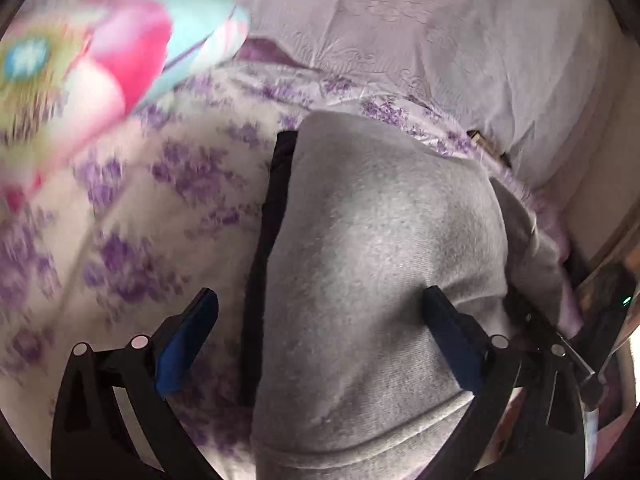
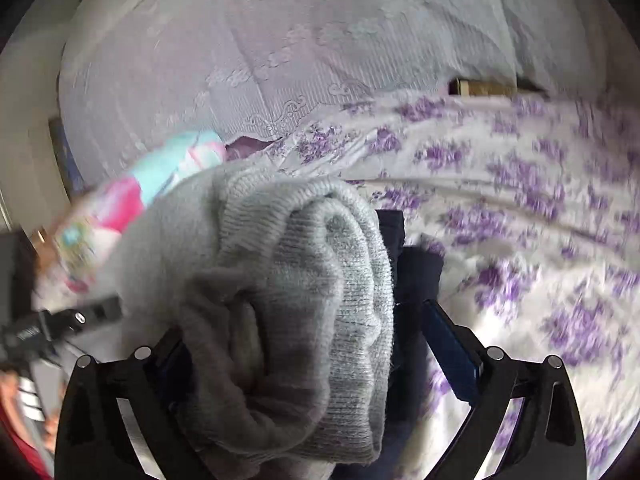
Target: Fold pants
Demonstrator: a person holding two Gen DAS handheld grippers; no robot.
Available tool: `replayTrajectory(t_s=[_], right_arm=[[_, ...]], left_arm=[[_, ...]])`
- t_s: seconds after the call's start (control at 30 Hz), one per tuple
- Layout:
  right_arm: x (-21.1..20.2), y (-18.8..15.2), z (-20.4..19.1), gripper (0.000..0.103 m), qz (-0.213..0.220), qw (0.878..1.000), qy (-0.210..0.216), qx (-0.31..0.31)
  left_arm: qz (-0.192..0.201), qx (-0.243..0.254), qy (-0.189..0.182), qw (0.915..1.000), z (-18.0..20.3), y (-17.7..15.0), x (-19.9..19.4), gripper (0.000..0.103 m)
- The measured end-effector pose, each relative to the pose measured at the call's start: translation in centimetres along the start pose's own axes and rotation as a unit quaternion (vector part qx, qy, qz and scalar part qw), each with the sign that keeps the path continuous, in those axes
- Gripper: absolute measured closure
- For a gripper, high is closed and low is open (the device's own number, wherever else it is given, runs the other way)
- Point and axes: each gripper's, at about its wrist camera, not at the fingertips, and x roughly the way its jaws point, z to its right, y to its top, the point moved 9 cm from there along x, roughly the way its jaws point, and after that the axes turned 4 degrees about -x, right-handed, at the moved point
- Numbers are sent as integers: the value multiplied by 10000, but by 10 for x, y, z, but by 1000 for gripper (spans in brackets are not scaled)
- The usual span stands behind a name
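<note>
Both your tongs stand spread wide, gripping nothing. The left gripper (image 1: 320, 304) straddles the grey pants (image 1: 372, 264), which run lengthwise away from it across the flowered bedspread (image 1: 160, 184). The right gripper (image 2: 304, 320) has the ribbed cuff (image 2: 320, 280) bunched loosely between its fingers, angled downward.

Black hand-held gripper (image 1: 320, 304), blue pads, silver screws

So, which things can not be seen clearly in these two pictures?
- Grey pants: lower edge cut off, left wrist view.
- Right gripper: left finger hidden behind the ribbed cuff, right wrist view.
- Colourful item: blurred, kind unclear.
- Dark piece beside the cuff: partly covered.
</note>
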Motion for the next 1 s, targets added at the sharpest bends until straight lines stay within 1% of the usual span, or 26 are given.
replayTrajectory(t_s=[0.03,0.07,0.1,0.13,0.17,0.2,0.23,0.27,0.3,0.33,0.37,0.4,0.43,0.47,0.5,0.53,0.57,0.6,0.63,0.67,0.7,0.77,0.87,0.93,1.0], right_arm=[[-12,5,-2,4,237,9997,-39,14],[-25,8,-5,4,578,9982,-151,-67],[-41,8,-9,3,939,9947,-376,-167],[-54,4,-11,3,1232,9900,-655,-223],[-62,-3,-13,3,1363,9868,-833,-272],[-62,-13,-19,3,1284,9865,-940,-392],[-60,-23,-24,3,1052,9870,-1076,-573],[-57,-31,-29,3,799,9857,-1274,-761],[-59,-37,-35,4,666,9816,-1531,-933],[-69,-42,-41,4,712,9771,-1702,-1057],[-79,-45,-48,4,827,9740,-1775,-1136],[-92,-49,-52,4,982,9681,-1974,-1187],[-105,-53,-55,4,1105,9625,-2175,-1187],[-116,-57,-57,4,1197,9601,-2250,-1149],[-126,-62,-58,4,1272,9611,-2215,-1055],[-133,-66,-57,3,1268,9656,-2073,-922],[-135,-71,-56,3,1189,9737,-1789,-766],[-137,-77,-55,3,1063,9829,-1391,-568],[-139,-83,-55,4,963,9888,-1084,-367],[-146,-88,-55,3,970,9908,-922,-181],[-154,-92,-55,3,1033,9905,-901,-59],[-163,-97,-59,3,1084,9899,-911,-48],[-159,-104,-75,4,932,9911,-880,-354],[-157,-108,-87,4,865,9895,-972,-622],[-156,-108,-95,4,831,9882,-1002,-806]], left_arm=[[41,-145,-90,9998,-2,1,-7,4],[250,-171,-26,9995,-5,2,-18,4],[490,-76,184,9986,-7,0,-27,4],[711,93,471,9963,-9,-4,-36,4],[916,344,814,9919,-9,-10,-47,5],[1063,581,1091,9866,-8,-18,-56,5],[1176,798,1292,9814,-4,-29,-64,5],[1271,969,1432,9767,-1,-36,-72,5],[1360,1135,1578,9715,3,-47,-80,5],[1438,1277,1689,9667,6,-55,-86,5],[1508,1451,1773,9616,12,-65,-94,5],[1532,1628,1818,9576,17,-75,-100,5],[1509,1798,1865,9540,22,-82,-103,5],[1470,1931,1905,9512,26,-90,-107,5],[1452,2034,1946,9485,29,-97,-111,5],[1478,2107,1975,9459,33,-103,-117,5],[1552,2162,1985,9433,36,-110,-125,5],[1634,2198,1964,9415,39,-115,-133,5],[1721,2235,1916,9401,43,-121,-143,5],[1764,2275,1865,9393,46,-127,-149,5],[1782,2323,1814,9388,49,-132,-154,5],[1790,2440,1777,9364,54,-143,-159,5],[1798,2521,1853,9326,57,-150,-163,5],[1776,2507,1882,9328,55,-150,-163,5],[1693,2457,1916,9350,52,-150,-160,5]])
